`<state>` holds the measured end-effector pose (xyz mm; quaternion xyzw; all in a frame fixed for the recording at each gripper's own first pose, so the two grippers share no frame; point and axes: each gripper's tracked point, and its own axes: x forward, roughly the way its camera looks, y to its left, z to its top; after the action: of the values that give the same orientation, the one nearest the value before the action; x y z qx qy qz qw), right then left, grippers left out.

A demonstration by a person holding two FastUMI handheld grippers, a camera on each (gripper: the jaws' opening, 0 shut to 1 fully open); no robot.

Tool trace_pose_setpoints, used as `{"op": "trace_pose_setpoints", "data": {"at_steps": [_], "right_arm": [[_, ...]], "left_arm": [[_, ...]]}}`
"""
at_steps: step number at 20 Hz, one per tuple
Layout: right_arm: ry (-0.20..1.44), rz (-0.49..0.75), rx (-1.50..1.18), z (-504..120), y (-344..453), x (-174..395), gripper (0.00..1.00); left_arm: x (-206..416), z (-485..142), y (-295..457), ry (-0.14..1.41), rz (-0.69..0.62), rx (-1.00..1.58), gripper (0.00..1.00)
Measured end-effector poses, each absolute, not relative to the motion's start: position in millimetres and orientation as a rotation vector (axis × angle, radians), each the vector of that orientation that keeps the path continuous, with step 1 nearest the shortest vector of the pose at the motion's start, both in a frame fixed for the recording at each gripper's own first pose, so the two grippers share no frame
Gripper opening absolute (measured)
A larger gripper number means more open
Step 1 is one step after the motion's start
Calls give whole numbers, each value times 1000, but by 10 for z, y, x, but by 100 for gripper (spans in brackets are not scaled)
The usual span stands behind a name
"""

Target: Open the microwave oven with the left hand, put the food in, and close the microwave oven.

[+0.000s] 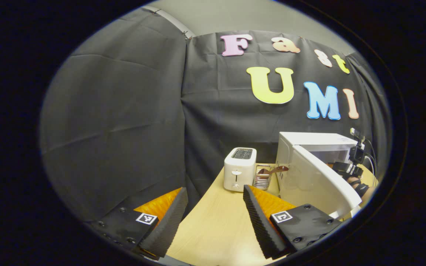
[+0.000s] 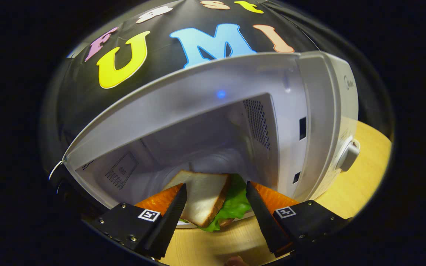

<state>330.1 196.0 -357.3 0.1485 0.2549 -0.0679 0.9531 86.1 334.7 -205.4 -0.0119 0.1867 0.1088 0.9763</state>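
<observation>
One microwave [image 2: 320,122], one sandwich [image 2: 205,197], one toaster [image 1: 239,169] and one small wire rack [image 1: 261,178] holding a brown utensil [image 1: 274,170] are what I count on the wooden table [image 1: 216,221]. From my left gripper view, the left gripper [image 1: 215,218] hangs over the near part of the table with its fingers spread wide and nothing between them. The toaster stands far ahead, the rack just right of it, and the microwave farther right with its white door [image 1: 320,181] swung open. Past the door I see the right gripper [image 1: 348,168] at the oven's mouth. In my right gripper view, that gripper's [image 2: 216,214] fingers are wide apart, flanking the sandwich without pressing it. White bread tops green lettuce; it seems to sit on a plate at the cavity's front edge, though the rim is barely visible.
</observation>
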Motion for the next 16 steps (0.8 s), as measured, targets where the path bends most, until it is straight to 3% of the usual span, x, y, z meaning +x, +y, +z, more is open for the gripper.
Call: {"op": "trace_pose_setpoints", "data": {"at_steps": [13, 14, 16], "right_arm": [[349, 66, 122, -2126, 1825, 1981, 97], [338, 71, 118, -2026, 1791, 1856, 97], [315, 77, 113, -1872, 1727, 1657, 97]], "left_arm": [[622, -1628, 2989, 272, 194, -26, 99], [584, -1600, 2965, 265, 194, -23, 94], [504, -1576, 2890, 253, 184, -33, 99]]}}
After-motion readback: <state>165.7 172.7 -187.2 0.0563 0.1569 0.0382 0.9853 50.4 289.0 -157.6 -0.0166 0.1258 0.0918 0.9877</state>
